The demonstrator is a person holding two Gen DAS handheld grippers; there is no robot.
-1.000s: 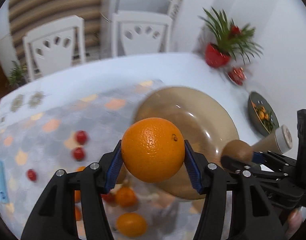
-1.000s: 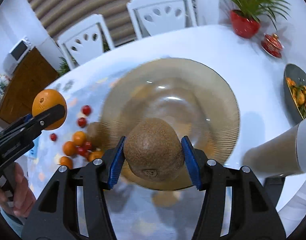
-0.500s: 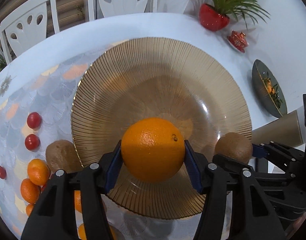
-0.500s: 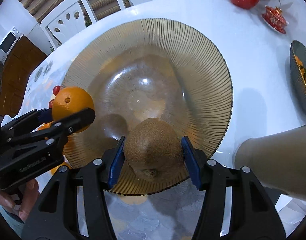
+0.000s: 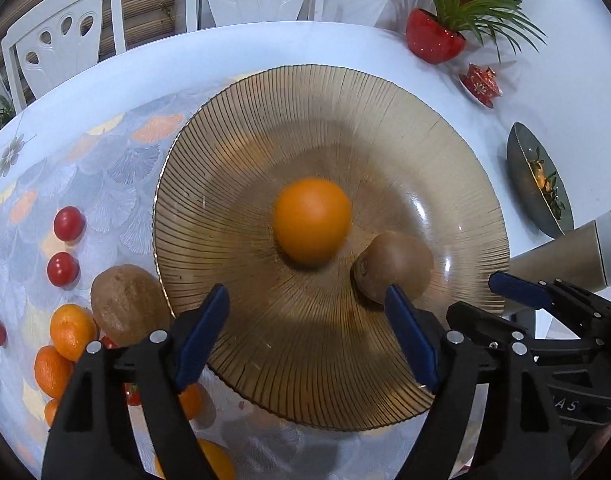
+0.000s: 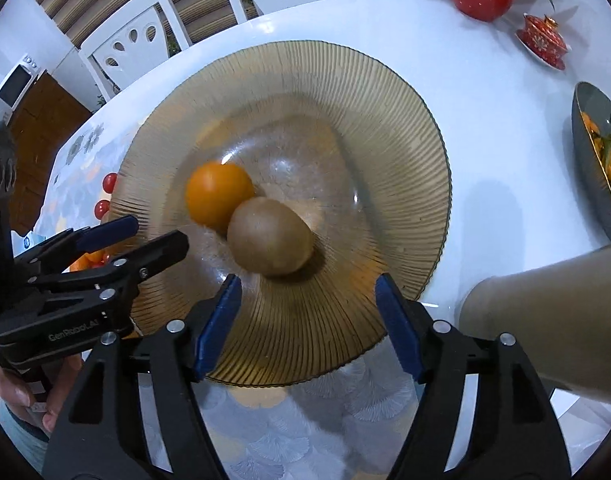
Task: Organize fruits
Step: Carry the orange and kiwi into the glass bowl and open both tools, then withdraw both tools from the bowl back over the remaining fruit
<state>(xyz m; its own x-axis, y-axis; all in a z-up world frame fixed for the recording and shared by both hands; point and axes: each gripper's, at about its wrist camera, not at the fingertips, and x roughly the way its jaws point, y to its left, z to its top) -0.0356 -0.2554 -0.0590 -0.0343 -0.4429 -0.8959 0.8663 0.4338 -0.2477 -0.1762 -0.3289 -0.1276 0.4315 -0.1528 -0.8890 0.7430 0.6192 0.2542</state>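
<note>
1. My left tongs (image 5: 307,336) are spread wide with nothing between them, hanging over the near rim of the ribbed amber plate (image 5: 265,112).
2. My right tongs (image 6: 307,320) are spread wide too, just as bare.
3. The orange (image 5: 312,221) sits near the plate's middle; from the right wrist the kiwi (image 6: 270,236) looks to touch it.
4. Beyond the plate's left rim, on the bench (image 5: 325,40), I see another kiwi (image 5: 125,304), mandarins (image 5: 71,332) and cherry tomatoes (image 5: 68,223).
</note>
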